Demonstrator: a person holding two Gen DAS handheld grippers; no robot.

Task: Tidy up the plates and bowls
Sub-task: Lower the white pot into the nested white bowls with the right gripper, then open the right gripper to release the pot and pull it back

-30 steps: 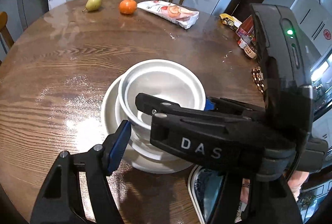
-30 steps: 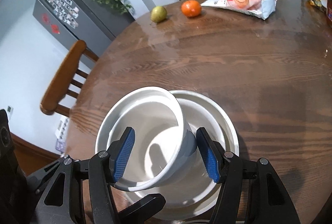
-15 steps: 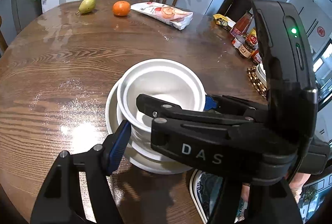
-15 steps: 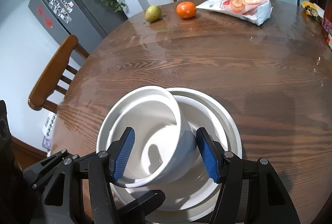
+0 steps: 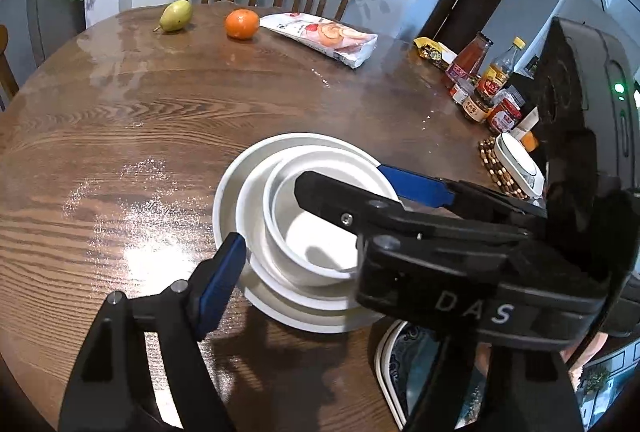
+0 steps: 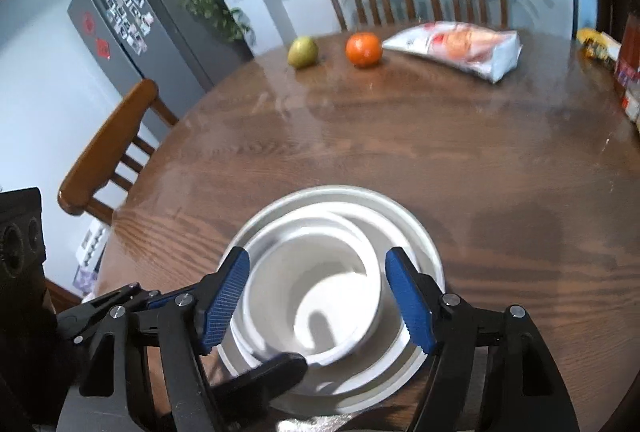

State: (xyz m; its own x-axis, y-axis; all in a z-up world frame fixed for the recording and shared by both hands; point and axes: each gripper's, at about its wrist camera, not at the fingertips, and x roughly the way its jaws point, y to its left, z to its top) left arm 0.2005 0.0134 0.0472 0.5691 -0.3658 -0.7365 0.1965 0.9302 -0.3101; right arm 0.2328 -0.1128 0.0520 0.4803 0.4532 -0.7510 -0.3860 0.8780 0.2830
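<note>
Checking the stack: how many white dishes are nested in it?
3: a wide plate at the bottom, a shallow bowl in it, a deeper bowl innermost. More could hide underneath.

White capital letters "D A S" stand on the black body of the right gripper [image 5: 420, 188] where it crosses the left wrist view; nothing else there reads cleanly. The snack bag [image 5: 320, 36] at the far side of the table carries red print beside its food picture, too small to make out. The sauce bottles and jars [image 5: 486, 92] along the right edge wear red and yellow labels with characters I cannot decipher. On the grey fridge [image 6: 132, 28] sit red square signs and small photo magnets, their markings too blurred to read.
</note>
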